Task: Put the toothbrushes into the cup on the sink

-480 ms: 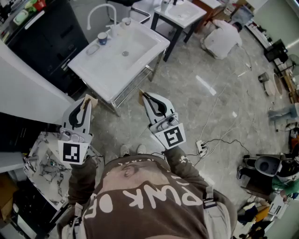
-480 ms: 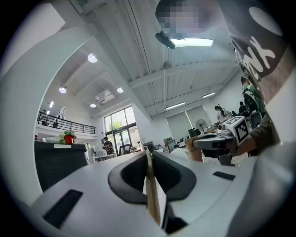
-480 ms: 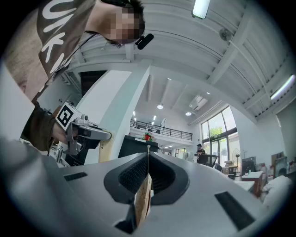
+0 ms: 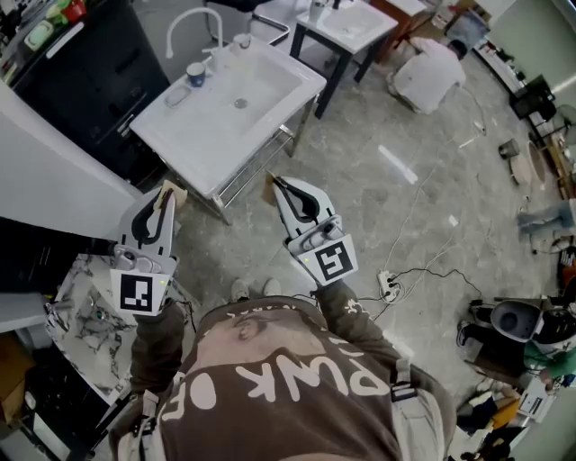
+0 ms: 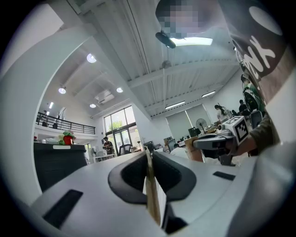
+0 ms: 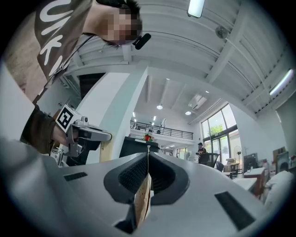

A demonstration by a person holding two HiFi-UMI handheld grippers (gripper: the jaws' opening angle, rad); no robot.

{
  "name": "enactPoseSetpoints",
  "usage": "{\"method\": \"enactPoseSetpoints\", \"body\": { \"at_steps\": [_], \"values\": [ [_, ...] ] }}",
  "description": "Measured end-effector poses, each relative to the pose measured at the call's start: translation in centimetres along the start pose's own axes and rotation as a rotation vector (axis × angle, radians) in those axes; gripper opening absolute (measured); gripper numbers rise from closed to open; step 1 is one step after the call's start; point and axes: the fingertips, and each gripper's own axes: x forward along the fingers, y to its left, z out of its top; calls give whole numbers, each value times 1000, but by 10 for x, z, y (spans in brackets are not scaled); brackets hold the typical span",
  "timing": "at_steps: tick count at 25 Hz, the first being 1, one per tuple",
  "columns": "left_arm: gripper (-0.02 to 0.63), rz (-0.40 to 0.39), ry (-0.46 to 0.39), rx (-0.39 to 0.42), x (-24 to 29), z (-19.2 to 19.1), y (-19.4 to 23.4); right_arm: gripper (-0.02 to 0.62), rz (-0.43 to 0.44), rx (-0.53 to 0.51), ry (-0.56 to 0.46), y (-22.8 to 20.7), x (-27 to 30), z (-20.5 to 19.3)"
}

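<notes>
The cup (image 4: 196, 74) is untouched, and almost nothing has changed in the last half second. Both grippers have only drifted a shade, so the task looks not yet begun. The fingers (image 5: 132, 178) of the left gripper (image 4: 169, 192) and of the right gripper (image 4: 273, 180) are clenched on nothing, held over the floor (image 4: 405, 225) just short of the near edge of the sink (image 4: 270, 99). The cup stands well apart from them, at the sink's back edge beside the tap (image 4: 191, 20). No toothbrushes can be made out.

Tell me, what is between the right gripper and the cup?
In the head view, only the sink's bare white top lies between right gripper and cup.
</notes>
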Motion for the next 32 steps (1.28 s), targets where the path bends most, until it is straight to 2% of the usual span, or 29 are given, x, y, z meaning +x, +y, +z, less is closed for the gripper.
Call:
{"method": "enactPoseSetpoints", "body": {
  "at_steps": [12,19,25,32],
  "values": [
    [31,17,-7,7,27,12,-22,14,5,-4,-23,-37,-15,5],
    [31,20,35,3,52,0,-22,14,16,-2,-14,-65,-5,-10],
    [31,25,38,-8,99,-31,17,14,19,0,8,-96,44,-44],
    [31,36,56,-21,192,-93,115,14,8,-16,63,-151,145,-90]
  ]
}}
